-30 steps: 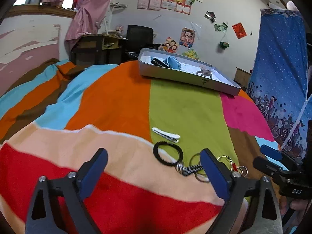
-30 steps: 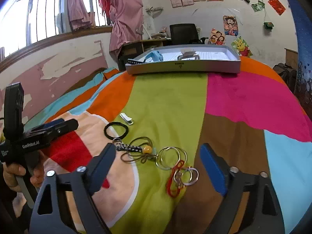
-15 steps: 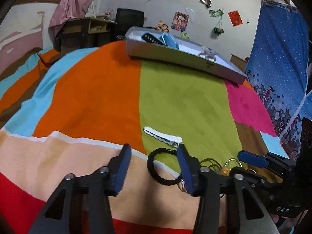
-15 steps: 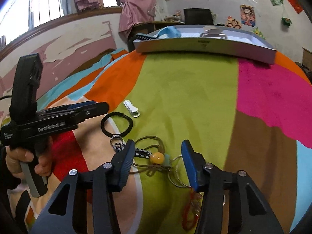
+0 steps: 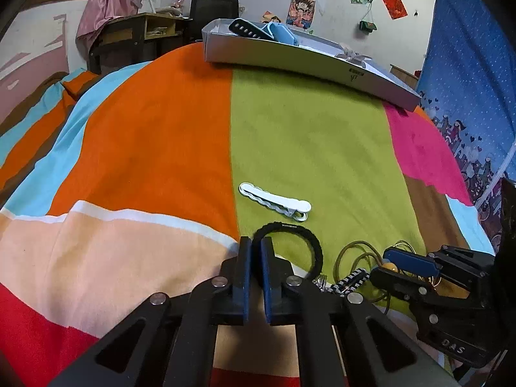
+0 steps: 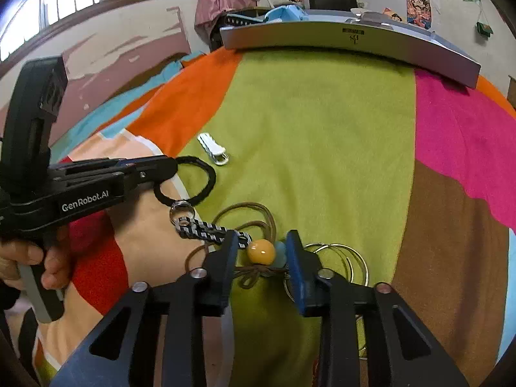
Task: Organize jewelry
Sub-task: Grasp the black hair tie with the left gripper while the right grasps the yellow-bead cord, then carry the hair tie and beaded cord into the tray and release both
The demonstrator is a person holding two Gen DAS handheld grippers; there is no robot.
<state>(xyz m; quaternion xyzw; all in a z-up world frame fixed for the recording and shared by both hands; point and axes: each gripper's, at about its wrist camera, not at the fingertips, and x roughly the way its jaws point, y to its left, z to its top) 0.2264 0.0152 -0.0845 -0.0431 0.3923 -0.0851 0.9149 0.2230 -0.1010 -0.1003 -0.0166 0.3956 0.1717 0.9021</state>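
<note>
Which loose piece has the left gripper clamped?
The black hair tie. Left gripper pinches its rim; the white clip and bead cord lie free.

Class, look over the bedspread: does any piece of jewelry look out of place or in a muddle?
Yes. The brown cord with the yellow bead lies tangled with a striped strap and metal rings, in a heap rather than in the gray tray.

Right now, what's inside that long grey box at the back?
In the grey box I can see a black strap, something light blue and a pale bow-shaped piece. Its wall hides the bottom.
</note>
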